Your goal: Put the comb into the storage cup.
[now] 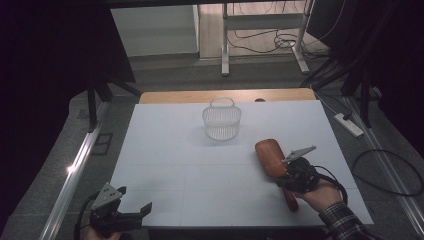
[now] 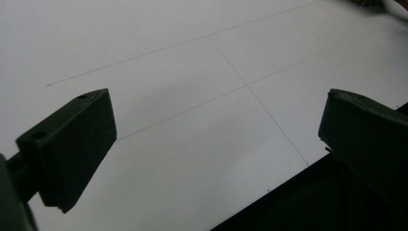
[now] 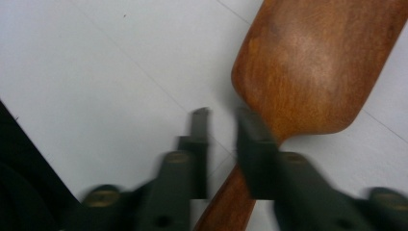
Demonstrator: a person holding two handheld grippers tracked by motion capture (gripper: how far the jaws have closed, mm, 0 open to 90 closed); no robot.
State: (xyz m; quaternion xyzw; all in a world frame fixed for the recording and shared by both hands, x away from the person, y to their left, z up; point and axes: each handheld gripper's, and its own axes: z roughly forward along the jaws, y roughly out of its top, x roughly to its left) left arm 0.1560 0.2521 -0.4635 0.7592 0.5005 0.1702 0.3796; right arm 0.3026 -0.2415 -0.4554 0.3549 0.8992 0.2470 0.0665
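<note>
A red-brown wooden paddle (image 1: 270, 155) with a narrow handle lies on the white table (image 1: 190, 170), right of centre. My right gripper (image 1: 285, 176) sits over its handle, held by a hand in a plaid sleeve. In the right gripper view the broad wooden head (image 3: 317, 72) fills the upper right. The jaws of the right gripper (image 3: 223, 130) stand close together, with the handle running up between them and behind the right-hand jaw. My left gripper (image 1: 134, 199) rests at the table's near left corner. Its jaws (image 2: 216, 130) stand wide apart over bare table.
A white mesh basket (image 1: 222, 120) with a loop handle stands upright at the far middle of the table. The table's near edge (image 2: 269, 192) runs close under the left gripper. On the floor to the right lie a power strip (image 1: 350, 125) and a looped cable (image 1: 395, 170).
</note>
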